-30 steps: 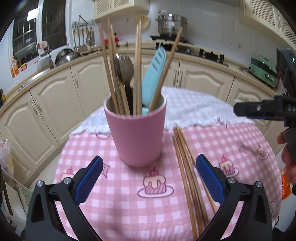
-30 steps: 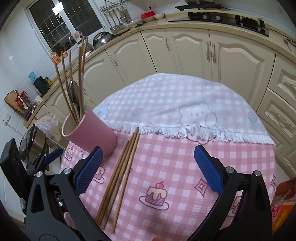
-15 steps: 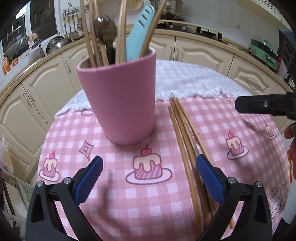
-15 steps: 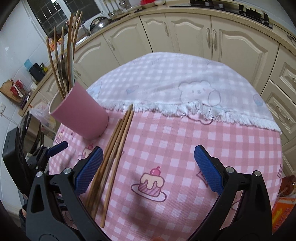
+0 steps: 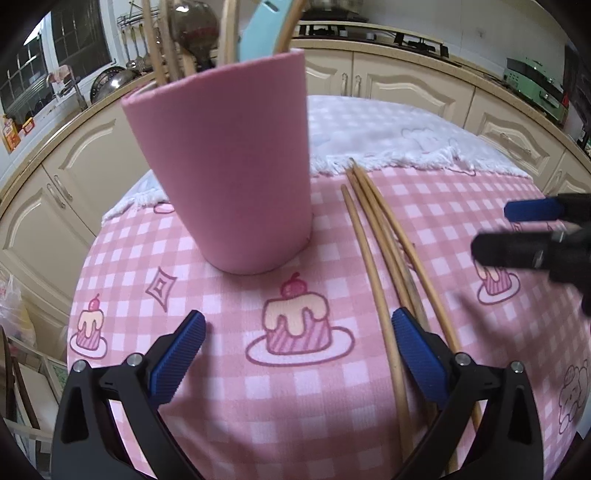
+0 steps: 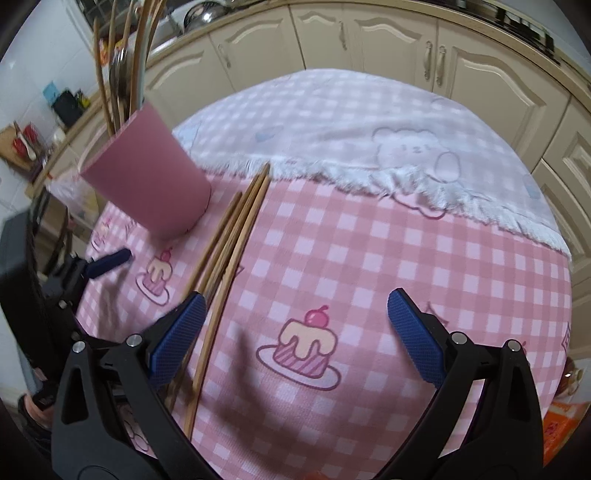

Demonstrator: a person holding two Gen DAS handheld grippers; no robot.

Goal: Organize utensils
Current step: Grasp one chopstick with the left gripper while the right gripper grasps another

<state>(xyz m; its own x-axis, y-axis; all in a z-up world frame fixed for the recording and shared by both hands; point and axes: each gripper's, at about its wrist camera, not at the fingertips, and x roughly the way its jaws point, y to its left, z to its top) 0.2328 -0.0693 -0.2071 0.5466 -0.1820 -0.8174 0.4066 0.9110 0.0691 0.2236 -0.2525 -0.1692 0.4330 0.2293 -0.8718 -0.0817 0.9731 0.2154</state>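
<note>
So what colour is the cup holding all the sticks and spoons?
The cup is plain pink, with no pattern. The left wrist view shows it best, close up and filling much of the frame.

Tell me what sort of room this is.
Most likely a home kitchen: cream panelled cabinet doors curve under a counter, ladles hang on a wall rail, and a black gas hob sits on the counter.

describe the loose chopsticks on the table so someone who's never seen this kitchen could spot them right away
Find the round table with the pink checked cloth, then the pink cup standing on it. The loose chopsticks lie flat on the cloth beside that cup, a bundle of long thin wooden sticks; the other sticks all stand upright inside the cup.
</note>
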